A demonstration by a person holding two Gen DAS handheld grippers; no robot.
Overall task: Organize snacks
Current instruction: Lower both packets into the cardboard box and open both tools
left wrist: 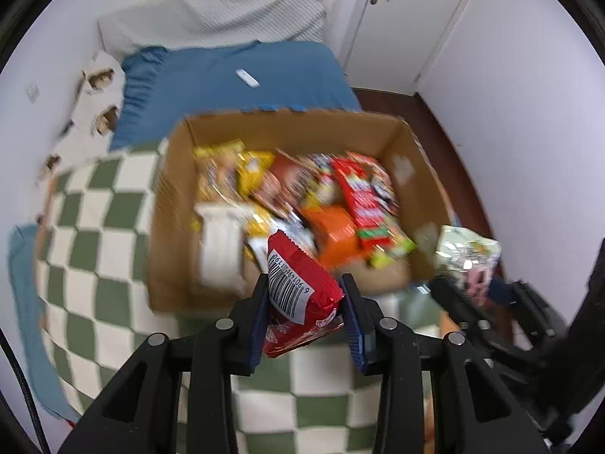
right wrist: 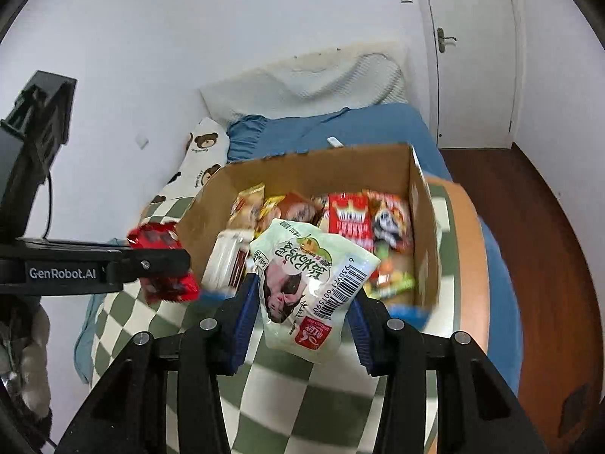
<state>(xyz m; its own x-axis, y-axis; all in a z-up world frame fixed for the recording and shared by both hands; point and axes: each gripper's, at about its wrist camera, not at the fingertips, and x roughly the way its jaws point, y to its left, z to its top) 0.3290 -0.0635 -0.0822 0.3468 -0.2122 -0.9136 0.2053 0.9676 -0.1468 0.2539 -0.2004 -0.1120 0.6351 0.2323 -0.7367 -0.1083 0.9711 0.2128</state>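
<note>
Holding one packet per claw, we find the left claw (left wrist: 306, 299) pinching a red packet (left wrist: 298, 295) and the right claw (right wrist: 306, 299) pinching a pale green packet (right wrist: 310, 283), both clear of the box (right wrist: 419, 227) for sorting.

Each gripper is built from matte black plastic. On the left gripper (left wrist: 304, 310) two angular black finger arms are seen, each lined on its inner face with a ribbed dark-blue pad (left wrist: 353, 325). Round silver screws (left wrist: 224, 323) are set at the pivot points of the linkage, four across. The right gripper (right wrist: 304, 312) is made the same way, with blue ribbed pads (right wrist: 242, 325) and silver screws (right wrist: 394, 324). In the right wrist view, the left gripper's black side rail is marked "GenRobot.AI" in white lettering, and a thin black cable is routed behind its boxy black body.
</note>
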